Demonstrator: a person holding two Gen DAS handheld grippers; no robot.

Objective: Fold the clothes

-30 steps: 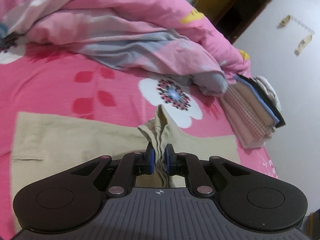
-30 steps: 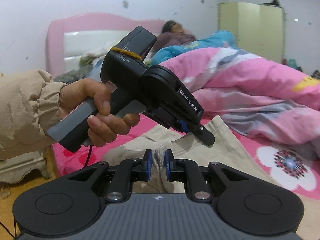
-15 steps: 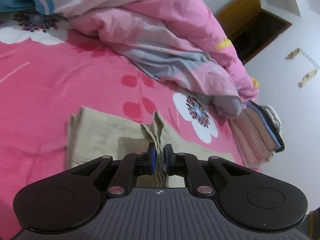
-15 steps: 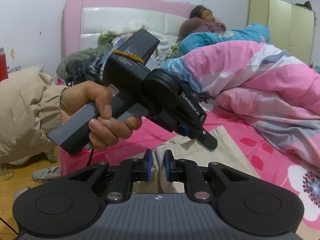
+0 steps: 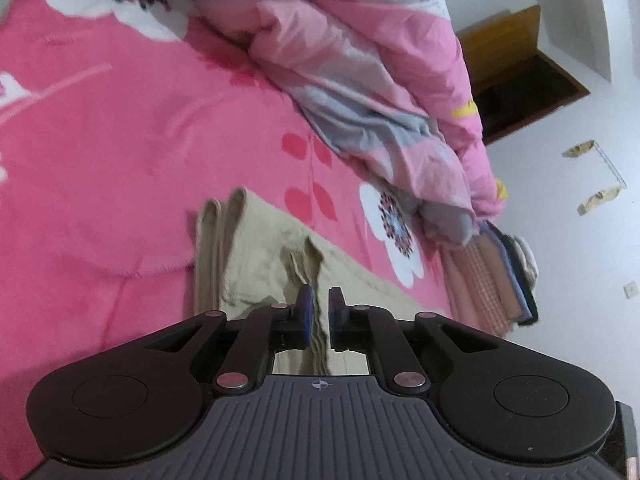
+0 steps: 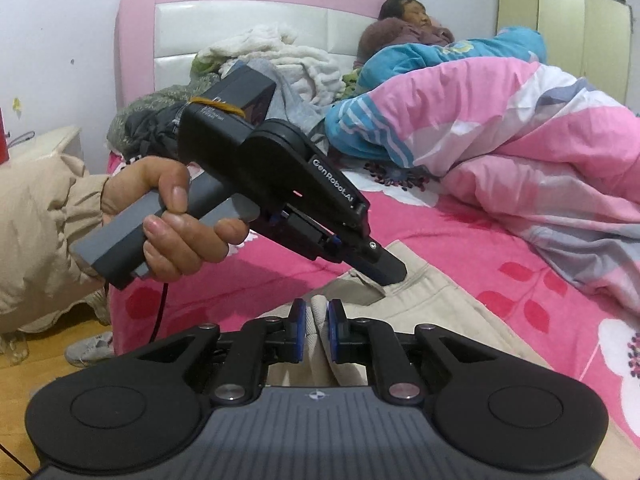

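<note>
Beige trousers (image 5: 256, 248) lie partly doubled over on the pink flowered bedsheet (image 5: 120, 140). My left gripper (image 5: 319, 296) is shut on a bunched ridge of the cloth, low over the folded layers. In the right wrist view the same left gripper (image 6: 384, 270), held by a hand (image 6: 176, 236) in a beige sleeve, points down onto the trousers (image 6: 440, 304) beside a pocket seam. My right gripper (image 6: 317, 312) is shut on a thick rolled edge of the trousers, close to the near side of the bed.
A pink and grey quilt (image 5: 380, 92) is heaped along the far side of the bed. A stack of folded clothes (image 5: 492, 280) sits at the bed's right edge. A person (image 6: 404, 20) lies under a blue cover by the pink headboard (image 6: 248, 4). The floor (image 6: 36, 360) lies to the left.
Both grippers have carried the cloth across the bed and lowered it. The left gripper has rolled and sunk onto the trousers, which now lie doubled with a folded edge at the far left.
</note>
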